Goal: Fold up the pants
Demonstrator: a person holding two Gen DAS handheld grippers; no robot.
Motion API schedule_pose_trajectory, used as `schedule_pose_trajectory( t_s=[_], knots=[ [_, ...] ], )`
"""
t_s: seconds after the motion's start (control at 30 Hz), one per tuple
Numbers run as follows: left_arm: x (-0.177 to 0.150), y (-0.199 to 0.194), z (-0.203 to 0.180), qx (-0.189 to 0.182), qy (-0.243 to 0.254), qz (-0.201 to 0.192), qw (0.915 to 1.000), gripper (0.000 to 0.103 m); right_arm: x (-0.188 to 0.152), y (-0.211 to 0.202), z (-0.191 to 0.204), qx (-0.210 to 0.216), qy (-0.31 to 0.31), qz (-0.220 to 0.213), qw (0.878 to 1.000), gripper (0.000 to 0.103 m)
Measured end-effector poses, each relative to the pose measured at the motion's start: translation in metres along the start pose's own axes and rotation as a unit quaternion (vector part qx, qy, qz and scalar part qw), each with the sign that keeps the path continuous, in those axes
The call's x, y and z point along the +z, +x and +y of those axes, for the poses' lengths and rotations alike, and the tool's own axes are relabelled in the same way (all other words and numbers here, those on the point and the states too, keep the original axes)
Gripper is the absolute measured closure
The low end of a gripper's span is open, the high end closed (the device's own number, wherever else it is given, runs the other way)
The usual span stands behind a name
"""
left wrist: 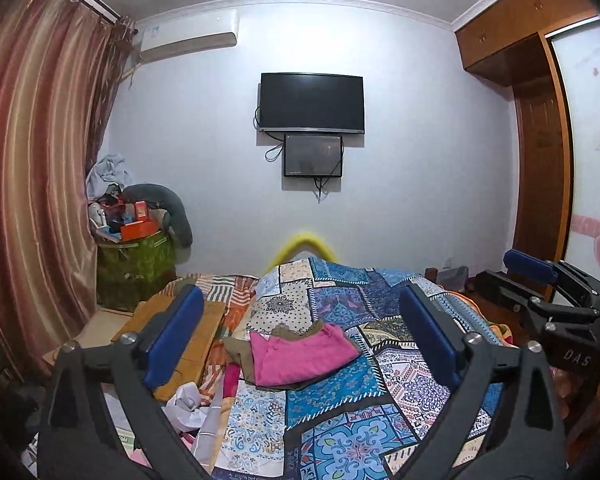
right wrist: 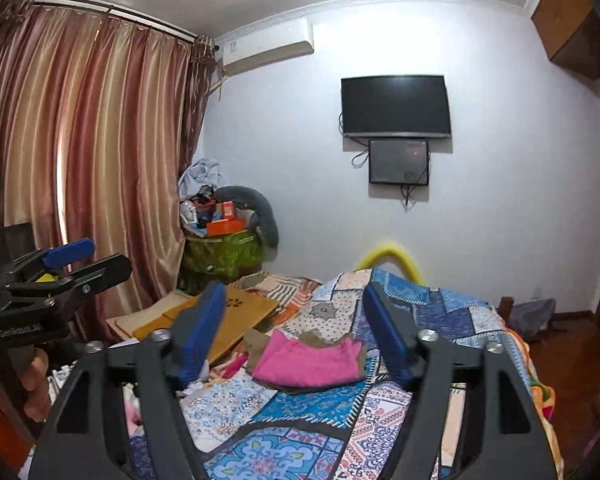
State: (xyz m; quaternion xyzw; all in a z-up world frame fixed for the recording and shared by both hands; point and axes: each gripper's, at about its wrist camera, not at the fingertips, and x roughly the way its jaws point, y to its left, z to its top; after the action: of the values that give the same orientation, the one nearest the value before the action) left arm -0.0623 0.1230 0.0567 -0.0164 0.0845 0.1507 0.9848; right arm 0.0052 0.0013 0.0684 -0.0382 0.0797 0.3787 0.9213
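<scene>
A: Where are the pants (left wrist: 296, 354)?

B: Lying in a folded bundle on the patchwork quilt (left wrist: 340, 412), pink lining up, olive cloth showing at the edges. Take the bundle as the landmark: neither tool touches it.

A: And the tools?

B: The left gripper (left wrist: 302, 332) is spread wide with nothing between its blue pads; the bundle shows through the gap, further down the bed. The right gripper (right wrist: 294, 332) is also parted and empty, its jaws a bit narrower. In the left view the right gripper sits off to the right of the bundle, raised over the bed's edge.

A: What lies close to the bundle?

B: Left of it, flat tan cardboard pieces (right wrist: 240, 316) on the striped bedding. Nearer the camera on that side, crumpled white paper (left wrist: 188, 400) and loose cloth. Beyond the bundle, a yellow curved rail (left wrist: 300, 244) pokes up at the bed's far end.

A: Further off?

B: Behind and left of it, a green bag (left wrist: 136, 268) stacked with boxes and a grey cushion, beside the striped curtain (left wrist: 32, 184). On the wall beyond, a dark television (left wrist: 312, 102) with a smaller screen under it. Wooden wardrobe (left wrist: 540, 152) to the right.

A: Anything between the jaws and the bundle?

B: Only open quilt.
</scene>
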Motion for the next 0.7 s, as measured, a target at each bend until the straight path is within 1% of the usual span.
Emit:
schedule_pose_trajectory(
  t_s=[0.03,0.07,0.1,0.23,0.3,0.4,0.7],
  knots=[
    [-0.001,-0.002,-0.001,-0.002,0.0,0.0,1.0,0.0,0.0,0.0,0.001,-0.004,-0.001,0.0,1.0,0.03],
    [-0.002,-0.004,-0.002,-0.005,0.0,0.001,1.0,0.0,0.0,0.0,0.002,-0.004,-0.002,0.001,1.0,0.026],
    [-0.003,-0.004,-0.002,-0.004,0.0,0.001,1.0,0.0,-0.001,0.0,0.002,-0.003,-0.002,0.004,1.0,0.019],
    [-0.007,-0.009,-0.001,-0.004,-0.004,0.0,1.0,0.0,-0.004,-0.001,0.002,-0.011,0.002,0.007,1.0,0.011],
    [-0.009,-0.009,0.0,-0.004,-0.01,0.003,0.9999,0.0,-0.005,-0.001,0.0,-0.012,0.009,0.01,1.0,0.002],
    [-0.01,-0.008,0.002,-0.005,-0.013,0.005,0.9999,0.0,-0.007,-0.005,-0.001,-0.012,0.017,0.008,1.0,0.001],
    [-0.014,-0.007,0.0,0.001,-0.009,0.004,1.0,0.0,-0.013,-0.013,0.003,-0.015,0.011,0.01,1.0,0.001]
  ],
)
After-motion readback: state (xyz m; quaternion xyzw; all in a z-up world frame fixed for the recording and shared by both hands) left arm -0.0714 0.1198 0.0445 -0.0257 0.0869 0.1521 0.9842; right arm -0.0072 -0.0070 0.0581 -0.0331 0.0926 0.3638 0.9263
